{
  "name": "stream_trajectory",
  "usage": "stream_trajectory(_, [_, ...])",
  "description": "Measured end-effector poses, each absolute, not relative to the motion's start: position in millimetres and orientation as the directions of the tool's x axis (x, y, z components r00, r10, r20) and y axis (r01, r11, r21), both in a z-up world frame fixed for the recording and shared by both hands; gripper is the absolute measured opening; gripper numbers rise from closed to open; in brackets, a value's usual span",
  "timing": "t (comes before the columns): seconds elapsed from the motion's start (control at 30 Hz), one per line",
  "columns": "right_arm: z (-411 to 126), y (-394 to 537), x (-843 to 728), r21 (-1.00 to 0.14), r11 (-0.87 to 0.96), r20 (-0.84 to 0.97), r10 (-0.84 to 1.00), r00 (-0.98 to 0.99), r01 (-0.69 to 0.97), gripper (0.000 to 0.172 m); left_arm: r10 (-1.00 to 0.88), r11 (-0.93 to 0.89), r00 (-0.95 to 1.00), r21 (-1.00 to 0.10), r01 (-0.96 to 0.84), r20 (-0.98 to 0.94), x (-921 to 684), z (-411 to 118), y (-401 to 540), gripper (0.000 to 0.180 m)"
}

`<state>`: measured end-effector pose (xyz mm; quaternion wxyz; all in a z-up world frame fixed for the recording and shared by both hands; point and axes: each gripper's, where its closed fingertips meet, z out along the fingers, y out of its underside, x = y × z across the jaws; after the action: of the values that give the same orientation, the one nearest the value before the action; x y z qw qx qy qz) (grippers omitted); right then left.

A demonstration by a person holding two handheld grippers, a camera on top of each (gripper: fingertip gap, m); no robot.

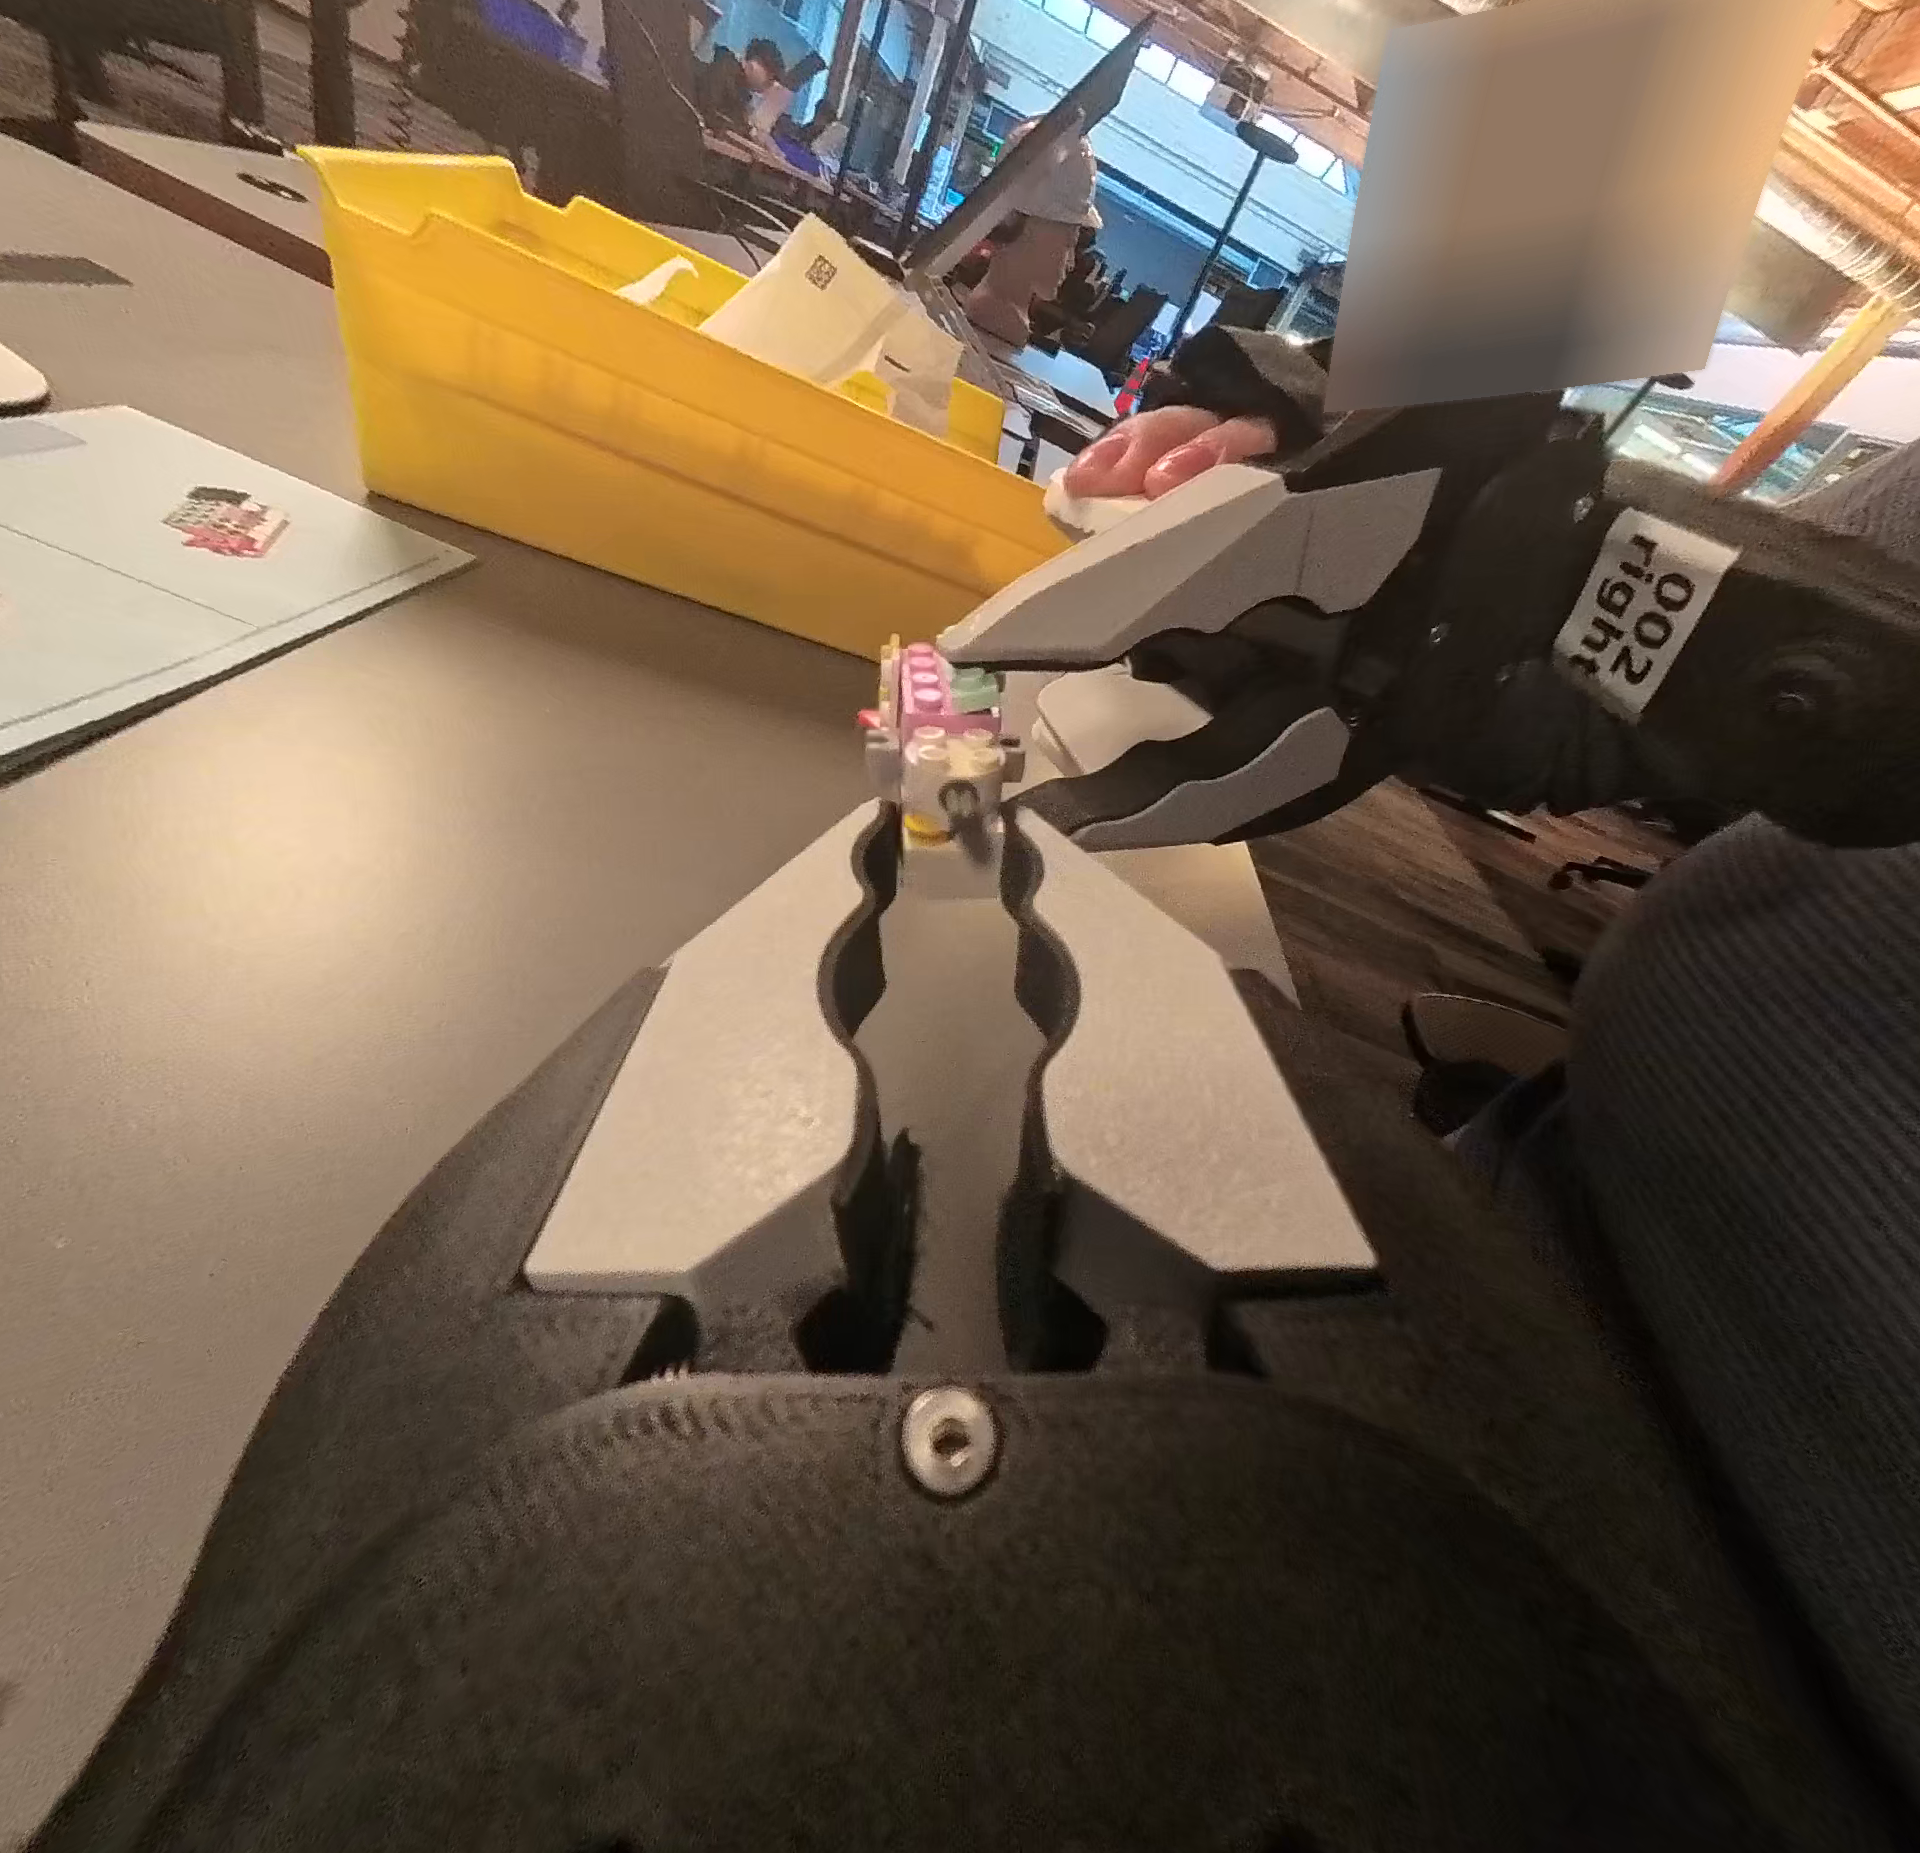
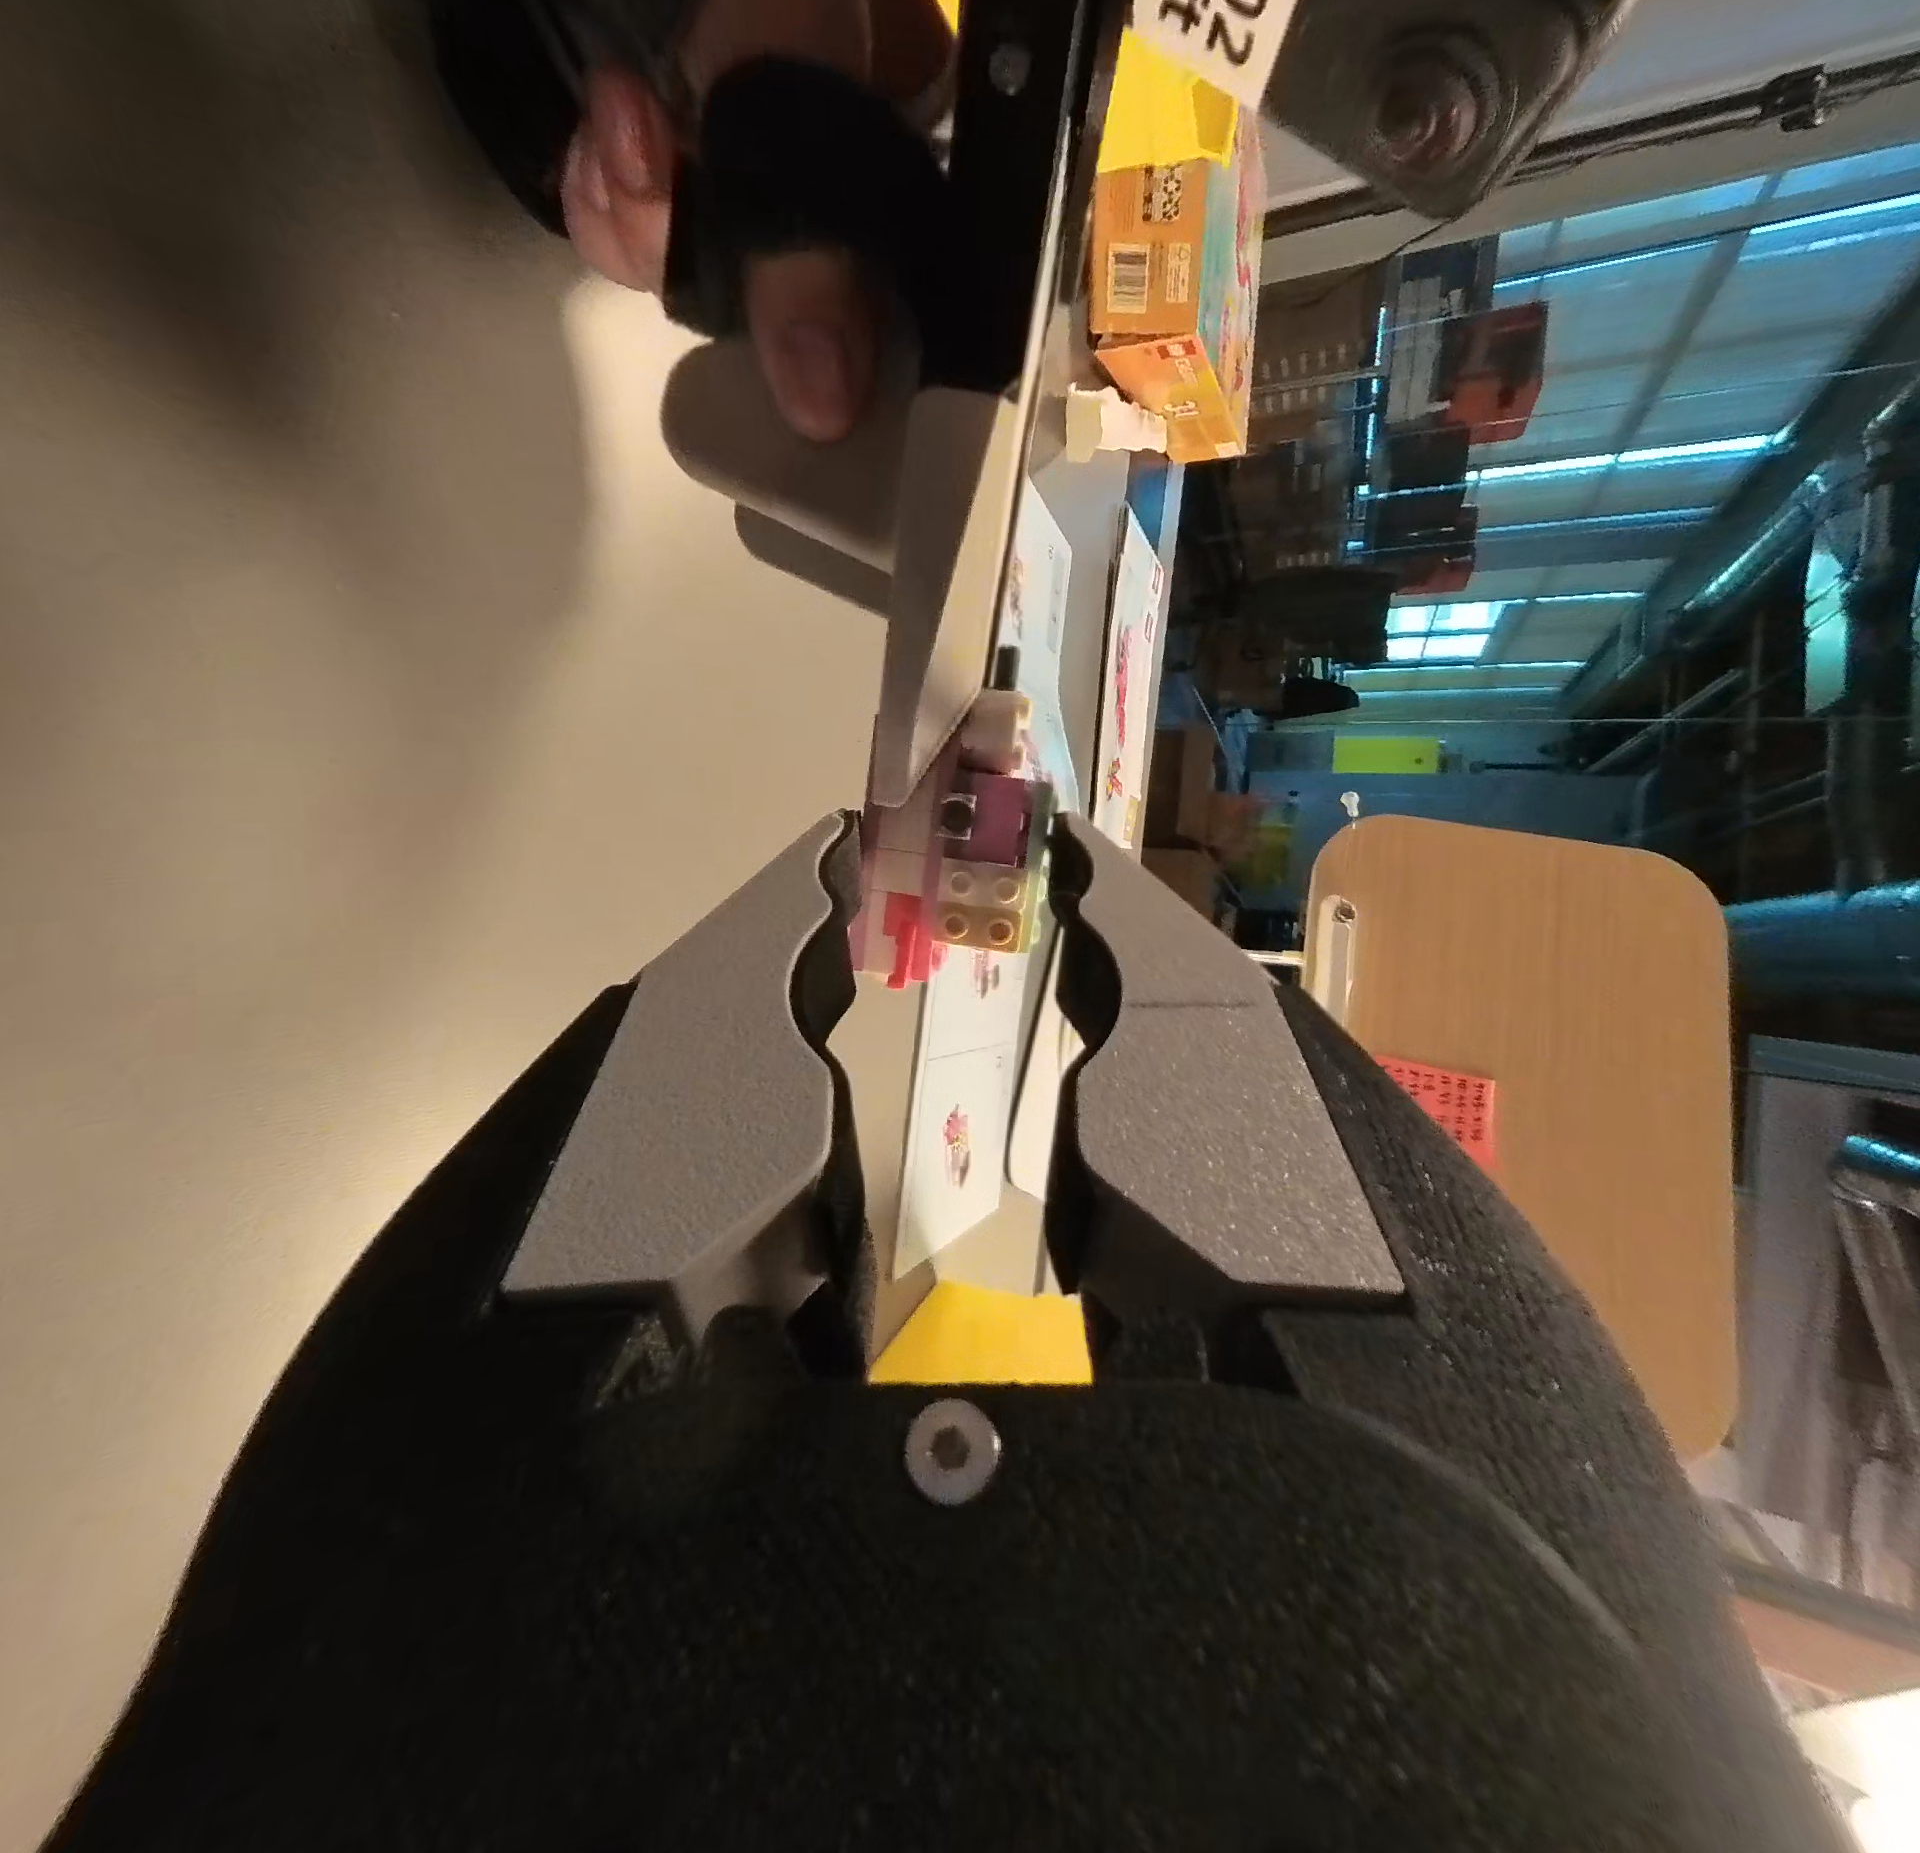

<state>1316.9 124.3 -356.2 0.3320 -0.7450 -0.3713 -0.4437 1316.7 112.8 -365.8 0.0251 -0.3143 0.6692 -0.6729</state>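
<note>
A blurred patch (image 1: pixel 1579 172) covered the upper right of the left wrist view. The yellow bin (image 1: pixel 623 421) hid its white bags' (image 1: pixel 831 317) lower parts. Background figures were indistinct.

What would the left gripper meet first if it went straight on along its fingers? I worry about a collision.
The left gripper already clamps the small pastel pink-and-white toy brick model. Straight beyond it, probably the long yellow plastic bin on the grey table, though depth is unclear.

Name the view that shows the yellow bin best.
The left wrist view: the yellow bin stands on the table, its long side and white bags visible. The right wrist view shows only yellow slivers.
</note>
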Motion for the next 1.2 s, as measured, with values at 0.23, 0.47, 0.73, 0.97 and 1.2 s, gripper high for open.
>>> stream_trajectory(0.23, [-357, 127, 1316, -0.156, -0.491, 0.911, 0.264, 0.317, 0.857, 0.034, -0.438, -0.133, -0.797, -0.906, -0.401, 0.417, 1317, -364, 112, 0.018])
stream_trajectory(0.47, [-357, 131, 1323, -0.032, -0.534, 0.946, 0.257, 0.198, 0.845, 0.034, -0.497, -0.146, -0.762, -0.906, -0.398, 0.415, 1324, -365, 118, 0.016])
stream_trajectory(0.73, [-361, 134, 1331, -0.051, -0.607, 0.941, 0.237, 0.242, 0.793, 0.034, -0.536, -0.144, -0.738, -0.906, -0.398, 0.41, 1329, -369, 122, 0.016])
stream_trajectory(0.97, [-363, 132, 1337, -0.091, -0.647, 0.923, 0.231, 0.308, 0.757, 0.035, -0.607, -0.075, -0.736, -0.944, -0.322, 0.3, 1330, -369, 121, 0.016])
stream_trajectory(1.2, [-366, 133, 1340, -0.011, -0.665, 0.937, 0.254, 0.24, 0.747, 0.036, -0.635, -0.068, -0.714, -0.942, -0.329, 0.295, 1333, -372, 121, 0.016])
